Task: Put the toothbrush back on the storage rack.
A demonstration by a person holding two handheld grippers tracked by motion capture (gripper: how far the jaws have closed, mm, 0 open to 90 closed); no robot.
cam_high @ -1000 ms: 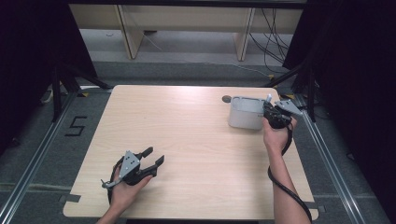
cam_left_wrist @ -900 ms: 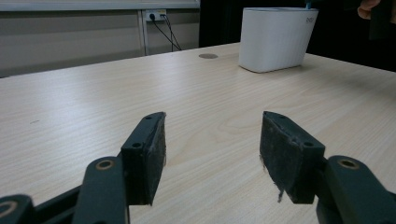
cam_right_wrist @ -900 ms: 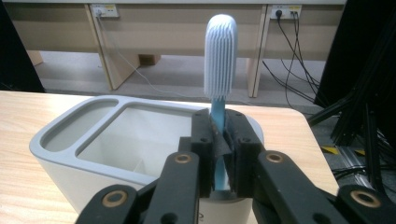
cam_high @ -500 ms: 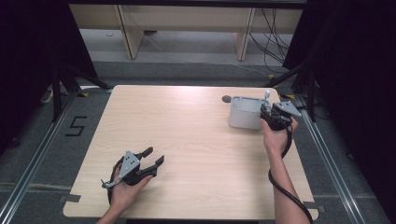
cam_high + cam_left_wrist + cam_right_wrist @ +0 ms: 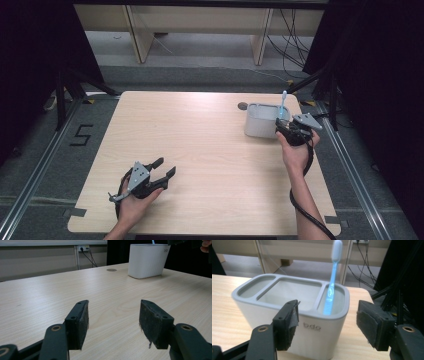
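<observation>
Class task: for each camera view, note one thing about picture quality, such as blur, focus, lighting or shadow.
High view: table evenly lit, surroundings dark. Left gripper view: open left claw and wood grain sharp, the white holder casts a soft shadow. Right gripper view: the blue toothbrush looks streaked and blurred, while the holder's rim is clear.

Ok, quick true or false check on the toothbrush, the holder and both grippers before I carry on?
1. The toothbrush stands in an end compartment of the holder. True.
2. The right gripper is clamped on the toothbrush. False: its jaws have just been opening and nothing is between them.
3. The left gripper holds a cup. False: it is open and empty, resting on the table.
4. The holder has three compartments. True.
</observation>
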